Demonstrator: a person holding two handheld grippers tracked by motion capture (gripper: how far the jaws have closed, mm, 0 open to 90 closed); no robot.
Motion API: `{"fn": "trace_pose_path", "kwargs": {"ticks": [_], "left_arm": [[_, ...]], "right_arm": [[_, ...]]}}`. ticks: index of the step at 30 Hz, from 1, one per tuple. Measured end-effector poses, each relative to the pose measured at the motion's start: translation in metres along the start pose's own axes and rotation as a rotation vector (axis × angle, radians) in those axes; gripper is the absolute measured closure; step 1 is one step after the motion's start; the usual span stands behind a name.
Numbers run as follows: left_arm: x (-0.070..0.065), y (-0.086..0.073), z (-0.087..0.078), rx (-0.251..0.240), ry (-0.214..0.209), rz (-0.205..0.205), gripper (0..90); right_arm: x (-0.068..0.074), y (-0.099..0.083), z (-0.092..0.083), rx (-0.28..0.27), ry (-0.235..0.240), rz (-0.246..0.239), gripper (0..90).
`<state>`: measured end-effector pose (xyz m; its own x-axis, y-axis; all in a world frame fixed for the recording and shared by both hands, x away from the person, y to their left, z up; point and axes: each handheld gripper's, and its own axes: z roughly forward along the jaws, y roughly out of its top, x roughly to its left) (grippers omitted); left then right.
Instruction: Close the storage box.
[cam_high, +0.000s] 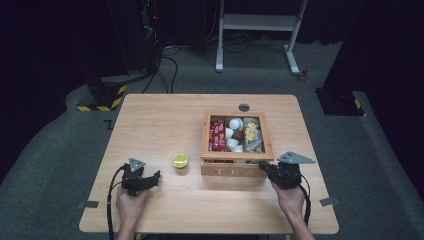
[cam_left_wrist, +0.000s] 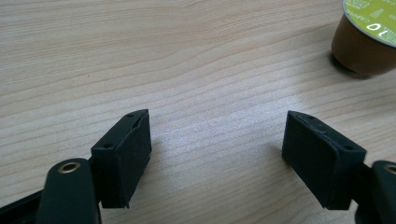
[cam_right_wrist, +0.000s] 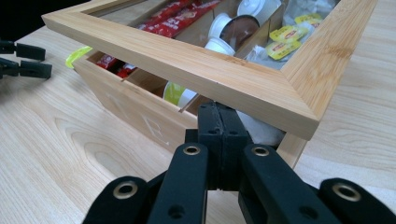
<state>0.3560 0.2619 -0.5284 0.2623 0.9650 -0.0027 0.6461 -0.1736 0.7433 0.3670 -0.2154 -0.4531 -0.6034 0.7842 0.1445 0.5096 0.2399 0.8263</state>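
The left gripper (cam_high: 156, 176) rests on the desk (cam_high: 150, 125) with its jaws apart and nothing between them; one green-lidded capsule (cam_high: 180, 161) stands just ahead of it, to its right. The right gripper (cam_high: 262, 167) has its jaws pressed together, wedged under the raised lid (cam_right_wrist: 196, 60) of the one wooden tea box (cam_high: 235, 169).
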Motion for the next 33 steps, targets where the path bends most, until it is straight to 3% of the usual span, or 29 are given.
{"fn": "trace_pose_path", "kwargs": {"ticks": [10, 14, 23, 33], "left_arm": [[0.000, 0.000, 0.000, 0.000, -0.001, -0.001, 24.1], [0.000, 0.000, 0.000, 0.001, -0.002, 0.002, 23.7], [0.000, 0.000, 0.000, 0.000, -0.002, 0.003, 23.6], [0.000, 0.000, 0.000, 0.001, -0.002, 0.003, 23.6]], "right_arm": [[0.005, -0.009, 0.002, 0.028, -0.004, -0.007, 90.0], [0.005, -0.007, -0.001, -0.006, -0.013, -0.018, 90.0], [0.007, -0.006, -0.001, -0.010, -0.007, -0.022, 90.0], [-0.006, 0.002, -0.016, -0.065, -0.031, -0.004, 84.3]]}}
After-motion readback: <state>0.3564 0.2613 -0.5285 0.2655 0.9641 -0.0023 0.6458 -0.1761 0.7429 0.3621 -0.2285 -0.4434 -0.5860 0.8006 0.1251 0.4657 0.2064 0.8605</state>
